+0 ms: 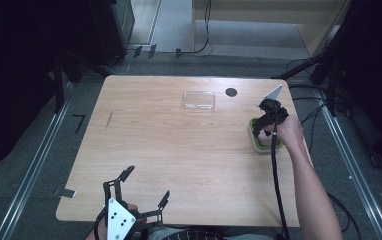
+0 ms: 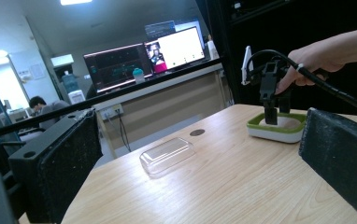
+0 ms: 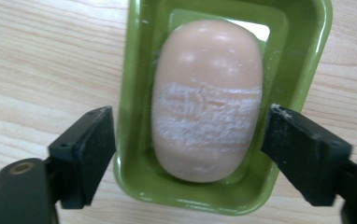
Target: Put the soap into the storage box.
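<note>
**A:** So the right gripper (image 3: 186,140) hangs over the green dish (image 3: 139,70) at the table's right edge, jaws wide, straddling the soap (image 3: 207,98) without touching, nothing held. Probably lining up a grab.

**B:** Yep, the high view hides the soap; it does show the left gripper (image 1: 146,187) parked open and empty by the near edge.

Right gripper (image 1: 267,125) points down over the soap dish (image 1: 253,141) at the desk's (image 1: 179,150) right edge. Soap bar (image 3: 208,98) lies in the dish, directly under the gripper and between its jaws, which stand apart at either side of it; one jaw is outside the dish wall. Lid (image 1: 198,100) lies on the desk left of and beyond this gripper, well apart. Cable hole (image 1: 231,92) sits between lid and gripper, farther back. Left gripper (image 1: 144,187) sits at the near desk edge, jaws apart, far left of the dish.
</note>
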`<state>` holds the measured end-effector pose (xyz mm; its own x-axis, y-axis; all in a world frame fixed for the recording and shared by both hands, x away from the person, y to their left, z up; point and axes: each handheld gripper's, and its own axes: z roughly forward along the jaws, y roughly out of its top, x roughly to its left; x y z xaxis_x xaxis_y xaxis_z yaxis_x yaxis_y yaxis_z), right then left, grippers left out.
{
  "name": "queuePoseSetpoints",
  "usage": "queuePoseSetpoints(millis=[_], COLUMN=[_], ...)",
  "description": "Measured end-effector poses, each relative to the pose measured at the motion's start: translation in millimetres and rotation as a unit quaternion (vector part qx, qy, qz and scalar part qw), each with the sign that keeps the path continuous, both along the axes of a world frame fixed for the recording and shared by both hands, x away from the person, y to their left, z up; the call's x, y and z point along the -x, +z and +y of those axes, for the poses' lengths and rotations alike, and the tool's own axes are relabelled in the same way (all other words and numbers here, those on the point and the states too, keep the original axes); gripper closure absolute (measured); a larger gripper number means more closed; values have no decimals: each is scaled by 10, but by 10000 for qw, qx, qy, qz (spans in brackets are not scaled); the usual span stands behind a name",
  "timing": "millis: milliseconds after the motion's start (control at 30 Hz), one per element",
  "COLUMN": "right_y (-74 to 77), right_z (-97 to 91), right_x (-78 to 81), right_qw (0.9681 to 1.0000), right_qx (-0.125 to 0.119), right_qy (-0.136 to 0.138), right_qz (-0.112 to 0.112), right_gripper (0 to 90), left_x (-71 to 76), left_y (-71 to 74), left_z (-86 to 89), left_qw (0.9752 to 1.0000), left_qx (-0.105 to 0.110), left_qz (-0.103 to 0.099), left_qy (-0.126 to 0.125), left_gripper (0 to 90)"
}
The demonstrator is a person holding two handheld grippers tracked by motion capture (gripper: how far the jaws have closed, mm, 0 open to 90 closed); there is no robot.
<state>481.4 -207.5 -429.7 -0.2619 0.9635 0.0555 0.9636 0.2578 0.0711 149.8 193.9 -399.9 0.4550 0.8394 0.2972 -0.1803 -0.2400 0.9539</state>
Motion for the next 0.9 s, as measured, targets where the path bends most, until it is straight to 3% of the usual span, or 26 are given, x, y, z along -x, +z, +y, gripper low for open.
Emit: queuePoseSetpoints(millis=[233,900], right_y=[90,143], right_z=[3,14], right_x=[199,855], right_qw=[9990,9949], right_qx=[-172,-68], right_qy=[207,763], right_qz=[-348,-656], right_gripper=[136,116], left_x=[15,13], left_y=[3,2], left_z=[8,-7], left_qw=[10000,10000], left_qx=[-3,-14], left_qz=[-11,-10], left_qy=[4,3], left_gripper=[0,0])
